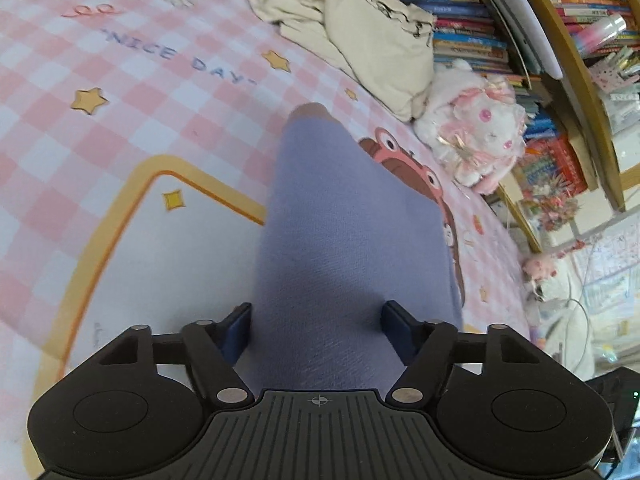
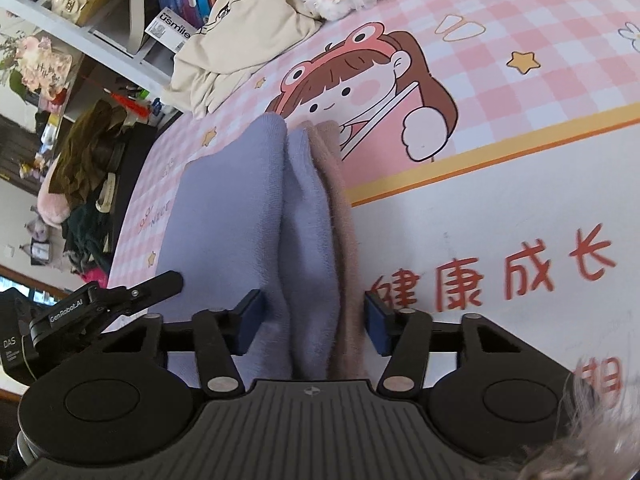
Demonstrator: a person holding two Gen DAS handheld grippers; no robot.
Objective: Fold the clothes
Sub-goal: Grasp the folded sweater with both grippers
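Note:
A lavender-blue folded garment (image 1: 344,232) with a brownish-pink part (image 2: 340,196) lies on the pink checked cartoon mat (image 1: 140,120). My left gripper (image 1: 316,320) has its blue-padded jaws on either side of the cloth's near end. In the right wrist view the garment (image 2: 240,200) shows as stacked folds, blue on the left and pink on the right. My right gripper (image 2: 314,318) has its jaws around the near end of the whole stack. The left gripper's finger (image 2: 160,284) touches the blue cloth at lower left.
A cream garment (image 1: 360,28) lies heaped at the mat's far edge, also in the right wrist view (image 2: 240,32). A white-pink plush toy (image 1: 476,132) sits beside it. Bookshelves (image 1: 520,20) and clutter stand beyond the mat (image 2: 520,60).

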